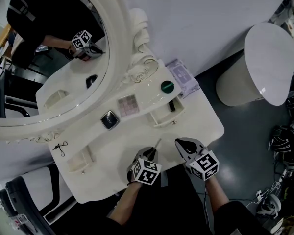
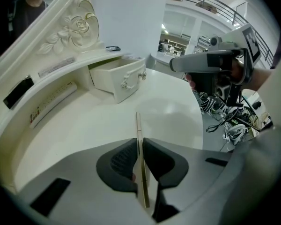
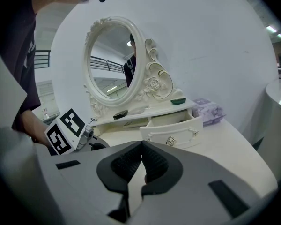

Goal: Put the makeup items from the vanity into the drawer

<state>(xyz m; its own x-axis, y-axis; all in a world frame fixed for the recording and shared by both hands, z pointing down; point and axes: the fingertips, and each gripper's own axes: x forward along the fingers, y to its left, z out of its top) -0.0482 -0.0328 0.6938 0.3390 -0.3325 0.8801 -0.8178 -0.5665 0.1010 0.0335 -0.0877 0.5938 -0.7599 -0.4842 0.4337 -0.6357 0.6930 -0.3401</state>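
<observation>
The left gripper is clamped on a thin pale stick, likely a makeup pencil or brush handle. The stick runs out past the jaw tips and points across the bare tabletop toward the open drawer. The right gripper hangs just beside it, with its jaws together and nothing between them.

The step in hand looks like carrying the stick to that drawer. To do it well, the stick should be turned so its length lies along the drawer's long side. Its free end then goes in over the front wall, and the jaws part only once most of it is above the inside. A dark item already seems to lie in the drawer, so the freer end is the better target.

3 more items wait on the shelf: a green round case, a pink palette and a black compact.

The shelf overhangs the back of the drawer, so entry has to come from the front and above. The tabletop between the grippers and the drawer is bare and gives free passage. The table's front edge lies close under both grippers, and the right gripper crowds the right side.
</observation>
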